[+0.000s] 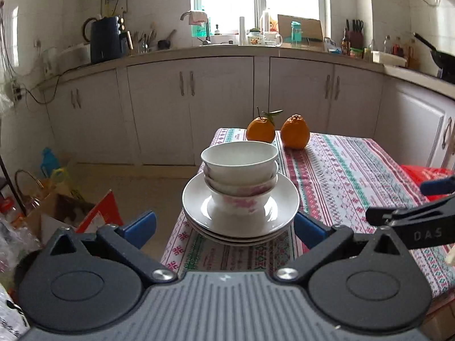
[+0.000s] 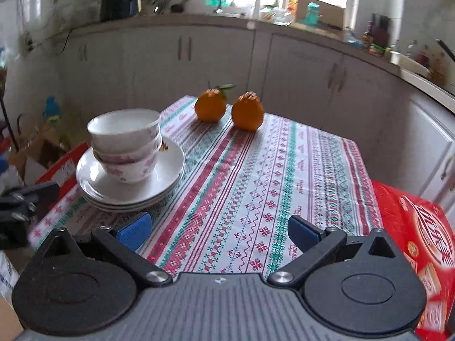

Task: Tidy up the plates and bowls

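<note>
A stack of white bowls [image 1: 240, 179] [image 2: 126, 145], the lower ones with pink flowers, stands on a stack of white plates [image 1: 199, 201] [image 2: 167, 170] near the left edge of the table. My left gripper [image 1: 224, 227] is open just in front of the plates, its blue pads wide apart with nothing between them. My right gripper [image 2: 219, 231] is open over the patterned tablecloth [image 2: 256, 184], to the right of the stack, and holds nothing. Part of the right gripper [image 1: 409, 221] shows at the right edge of the left wrist view.
Two oranges [image 1: 278, 132] [image 2: 229, 109] sit at the far end of the table. A red box [image 2: 421, 238] lies at the table's right side. Cardboard boxes and bags [image 1: 65, 210] crowd the floor on the left. White cabinets [image 1: 199, 99] stand behind.
</note>
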`<state>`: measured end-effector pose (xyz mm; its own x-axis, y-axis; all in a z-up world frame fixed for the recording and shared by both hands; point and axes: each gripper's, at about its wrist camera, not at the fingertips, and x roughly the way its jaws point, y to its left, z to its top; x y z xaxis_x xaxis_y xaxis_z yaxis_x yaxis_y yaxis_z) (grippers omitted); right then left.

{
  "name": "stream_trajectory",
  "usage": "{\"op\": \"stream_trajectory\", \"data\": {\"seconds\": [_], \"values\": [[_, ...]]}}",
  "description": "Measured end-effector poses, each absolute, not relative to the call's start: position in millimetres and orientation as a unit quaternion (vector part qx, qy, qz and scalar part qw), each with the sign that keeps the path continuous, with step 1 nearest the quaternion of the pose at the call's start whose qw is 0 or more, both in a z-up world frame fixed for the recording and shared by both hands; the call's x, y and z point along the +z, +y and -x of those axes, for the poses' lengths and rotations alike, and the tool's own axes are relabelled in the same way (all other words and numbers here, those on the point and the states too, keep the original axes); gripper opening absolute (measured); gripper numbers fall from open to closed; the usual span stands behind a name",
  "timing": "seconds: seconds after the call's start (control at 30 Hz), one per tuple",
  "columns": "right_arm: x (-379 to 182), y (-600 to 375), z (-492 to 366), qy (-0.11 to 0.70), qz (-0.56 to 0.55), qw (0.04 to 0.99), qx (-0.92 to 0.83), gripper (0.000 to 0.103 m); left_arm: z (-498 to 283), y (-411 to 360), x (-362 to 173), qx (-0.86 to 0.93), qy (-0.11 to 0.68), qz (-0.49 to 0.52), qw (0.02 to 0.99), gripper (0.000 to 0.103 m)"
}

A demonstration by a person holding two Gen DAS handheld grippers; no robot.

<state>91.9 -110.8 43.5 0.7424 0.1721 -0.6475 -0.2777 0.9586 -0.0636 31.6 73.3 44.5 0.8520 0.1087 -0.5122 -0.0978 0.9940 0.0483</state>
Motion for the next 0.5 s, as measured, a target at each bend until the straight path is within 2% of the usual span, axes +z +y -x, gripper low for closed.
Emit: {"op": "stream_trajectory", "data": {"seconds": [0.5], "values": [[58.2,-100.6,-68.8,0.301,0.085,0.944,0.107,0.103,-22.1,64.6,53.7,0.081,0.258,0.011,0.963,0.102]]}}
